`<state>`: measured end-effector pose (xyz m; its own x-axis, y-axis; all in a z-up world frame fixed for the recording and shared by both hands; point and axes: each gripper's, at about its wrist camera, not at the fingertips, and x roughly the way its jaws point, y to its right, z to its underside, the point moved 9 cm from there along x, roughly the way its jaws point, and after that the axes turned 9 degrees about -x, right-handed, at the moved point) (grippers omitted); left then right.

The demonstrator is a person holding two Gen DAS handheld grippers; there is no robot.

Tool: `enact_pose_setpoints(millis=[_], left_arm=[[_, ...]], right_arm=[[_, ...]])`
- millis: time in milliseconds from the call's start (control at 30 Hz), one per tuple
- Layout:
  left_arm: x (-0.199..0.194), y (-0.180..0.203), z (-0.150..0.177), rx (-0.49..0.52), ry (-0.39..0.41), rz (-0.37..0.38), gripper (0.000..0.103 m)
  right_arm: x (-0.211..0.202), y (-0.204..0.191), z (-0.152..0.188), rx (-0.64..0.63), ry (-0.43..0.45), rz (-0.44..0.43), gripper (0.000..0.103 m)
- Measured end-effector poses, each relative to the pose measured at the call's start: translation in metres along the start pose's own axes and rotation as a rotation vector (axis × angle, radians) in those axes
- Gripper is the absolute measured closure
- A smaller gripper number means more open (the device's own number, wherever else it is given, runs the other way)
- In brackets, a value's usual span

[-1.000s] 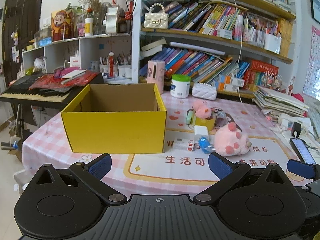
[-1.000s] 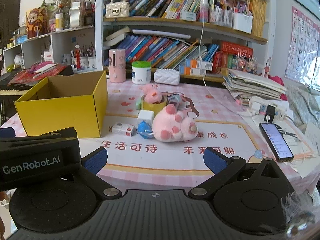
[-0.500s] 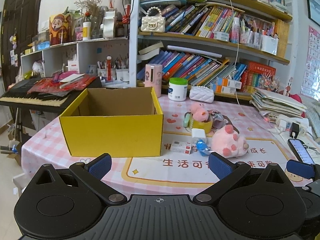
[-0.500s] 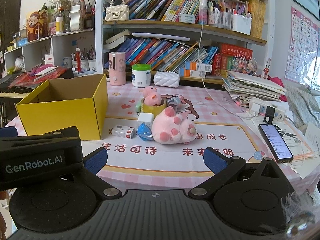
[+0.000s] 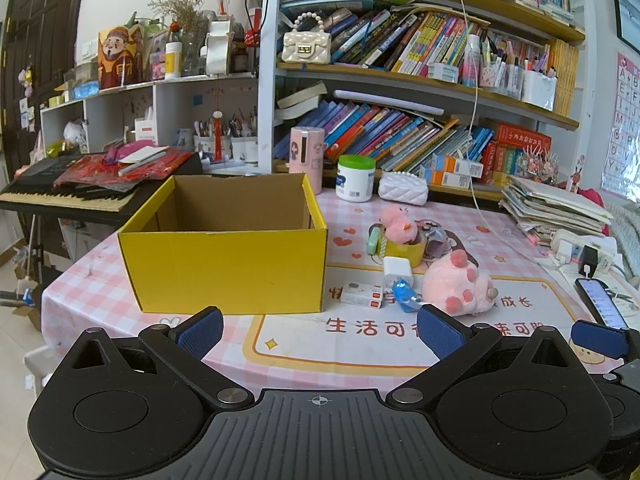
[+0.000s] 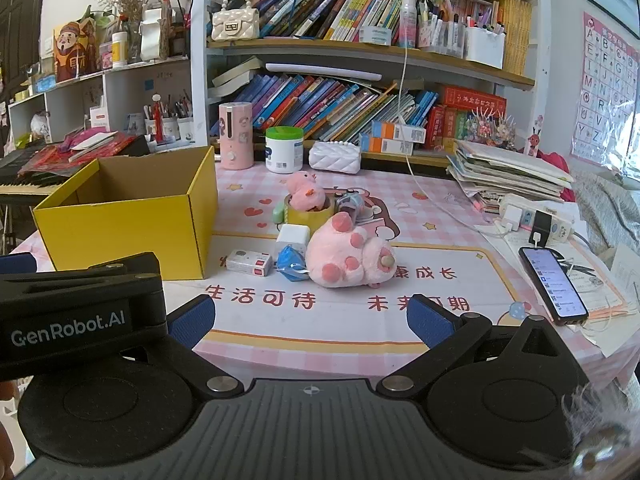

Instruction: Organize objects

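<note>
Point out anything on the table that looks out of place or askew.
The big pink plush lies tipped over with its feet toward the camera, among loose small items by the yellow box. A small pink plush sits stuffed into a yellow tape roll. Nothing looks spilled or damaged.

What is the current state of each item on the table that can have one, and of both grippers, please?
Yellow cardboard box: open-topped, upright, nothing visible inside.
White jar with green lid: lid on, upright.
Black smartphone: screen lit, cable plugged in.
Pink plush paw: lying on its side.
Left gripper: open, holding nothing.
Right gripper: open, holding nothing.
</note>
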<state>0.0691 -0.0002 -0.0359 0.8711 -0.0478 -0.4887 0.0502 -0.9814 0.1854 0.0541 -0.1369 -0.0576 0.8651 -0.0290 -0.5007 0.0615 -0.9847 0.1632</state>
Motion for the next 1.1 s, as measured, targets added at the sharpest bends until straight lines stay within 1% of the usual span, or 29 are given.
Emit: enact_pose_setpoints(millis=[1100], left_arm=[[0.0049,-0.0089,0.0011,-0.008,-0.013,-0.012,0.000]], right_arm=[[0.0057,-0.0078,-0.0001,-0.004,-0.014,-0.014,0.000]])
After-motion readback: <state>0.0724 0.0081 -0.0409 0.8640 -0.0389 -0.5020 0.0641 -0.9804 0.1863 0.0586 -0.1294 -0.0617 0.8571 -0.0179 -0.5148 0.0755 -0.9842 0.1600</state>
